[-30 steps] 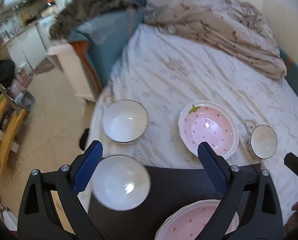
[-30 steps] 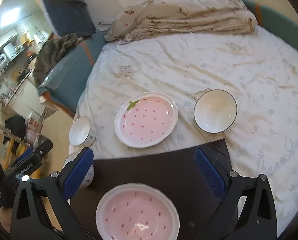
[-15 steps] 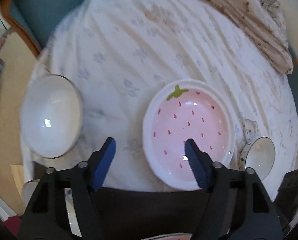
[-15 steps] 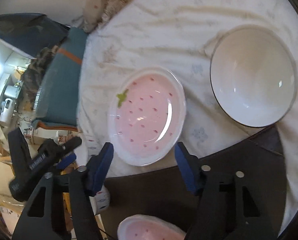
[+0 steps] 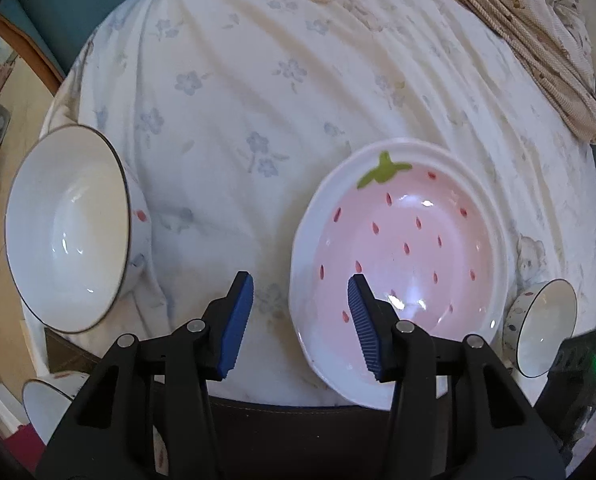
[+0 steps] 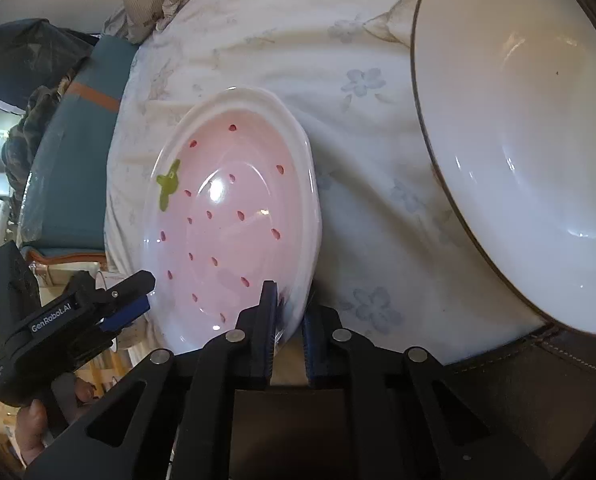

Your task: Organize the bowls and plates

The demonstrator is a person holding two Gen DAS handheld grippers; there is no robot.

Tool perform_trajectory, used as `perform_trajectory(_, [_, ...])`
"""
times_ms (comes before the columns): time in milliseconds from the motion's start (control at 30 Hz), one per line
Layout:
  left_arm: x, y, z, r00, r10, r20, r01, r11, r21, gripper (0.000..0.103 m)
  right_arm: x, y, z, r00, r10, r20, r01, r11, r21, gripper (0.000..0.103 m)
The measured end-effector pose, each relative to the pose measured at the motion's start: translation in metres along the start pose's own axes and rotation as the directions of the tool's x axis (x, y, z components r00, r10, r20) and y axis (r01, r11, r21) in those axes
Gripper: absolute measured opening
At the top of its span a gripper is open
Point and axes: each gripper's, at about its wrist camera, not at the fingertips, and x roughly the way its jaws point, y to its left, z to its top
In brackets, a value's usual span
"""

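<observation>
So the strawberry plate (image 5: pixel 402 256) is the anchor here, sitting on the bed (image 5: pixel 289 72) with its flowery white sheet, just past the edge of a dark mat (image 6: pixel 570 364) that lies at the near side. The right gripper (image 6: pixel 287 322) has its fingers pinched tight on the plate's near rim, one blue pad inside the pink well and the other outside under the lip, so that one's got a proper hold. The left gripper (image 5: pixel 300 320) is only about half open and closing; its right finger (image 5: pixel 364 320) hangs over the plate's pink inside while its left finger (image 5: pixel 235 320) is out over bare sheet, so the plate's left rim sits between them but the pads aren't pressing on it. A big white bowl (image 5: pixel 67 228) with a thin dark rim sits left of the plate, well apart from it. Another dark-rimmed bowl (image 6: pixel 514 128) is just right of the plate, its near edge reaching the mat. There's a third small bowl (image 5: pixel 49 400) at the near left, further from the plate than the big one, mostly cut off by the gripper body. A bunched-up beige blanket (image 5: pixel 538 32) lies beyond the plate at the far right of the bed. In the right wrist view you can see a hand (image 6: pixel 41 420) wrapped round the left gripper's handle, left of the plate.
</observation>
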Motion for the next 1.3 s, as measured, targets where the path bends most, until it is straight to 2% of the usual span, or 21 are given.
perform_trajectory(100, [-0.003,0.003,0.003,1.0,-0.007,-0.02,0.006,1.0,-0.014,0.046,-0.008,0.007,-0.012,1.0,0.009,-0.017,-0.009,1.0,0.001,0.013])
perform_trajectory(200, [-0.01,0.004,0.004,1.0,-0.021,-0.004,0.021,1.0,-0.009,0.046,-0.017,0.013,-0.034,0.998,0.0,-0.061,0.0,1.0,-0.005,0.014])
perform_trajectory(300, [-0.012,0.004,-0.001,0.999,-0.038,-0.023,0.038,0.999,-0.013,0.046,-0.024,0.009,-0.05,0.995,-0.024,-0.1,0.023,1.0,-0.009,0.015])
perform_trajectory(567, [-0.005,-0.001,-0.015,0.996,-0.051,-0.068,0.053,0.998,0.029,0.046,-0.046,-0.017,-0.06,0.988,0.007,-0.153,-0.008,1.0,-0.007,0.017])
perform_trajectory(600, [-0.004,-0.002,-0.016,0.996,-0.056,-0.072,0.059,0.998,0.029,0.046,-0.049,-0.018,-0.061,0.988,0.013,-0.154,-0.015,1.0,-0.007,0.019])
perform_trajectory(667, [0.001,-0.002,-0.019,0.994,-0.073,-0.087,0.076,0.997,0.027,0.046,-0.054,-0.019,-0.06,0.99,-0.007,-0.142,0.003,0.999,-0.032,0.026])
perform_trajectory(733, [0.008,-0.003,-0.02,0.992,-0.078,-0.103,0.081,0.996,0.028,0.046,-0.064,-0.018,-0.054,0.995,-0.037,-0.088,0.034,0.999,-0.036,0.026])
perform_trajectory(933, [0.025,-0.006,-0.023,0.985,-0.096,-0.141,0.099,0.995,0.017,0.045,-0.068,-0.031,-0.034,1.0,0.005,-0.005,-0.005,1.0,0.023,0.026])
perform_trajectory(1100, [0.035,-0.006,-0.026,0.979,-0.115,-0.166,0.119,0.993,0.011,0.044,-0.048,-0.043,-0.023,0.999,0.045,-0.003,-0.044,0.997,0.058,0.026])
perform_trajectory(1233, [0.039,-0.015,-0.033,0.981,-0.08,-0.175,0.099,0.99,0.098,0.043,-0.036,-0.044,-0.017,0.997,0.072,-0.006,-0.071,0.997,0.041,0.026])
perform_trajectory(1300, [0.039,-0.02,-0.036,0.979,-0.083,-0.185,0.105,0.987,0.118,0.039,-0.03,-0.041,-0.016,0.997,0.068,-0.021,-0.068,0.998,0.014,0.024])
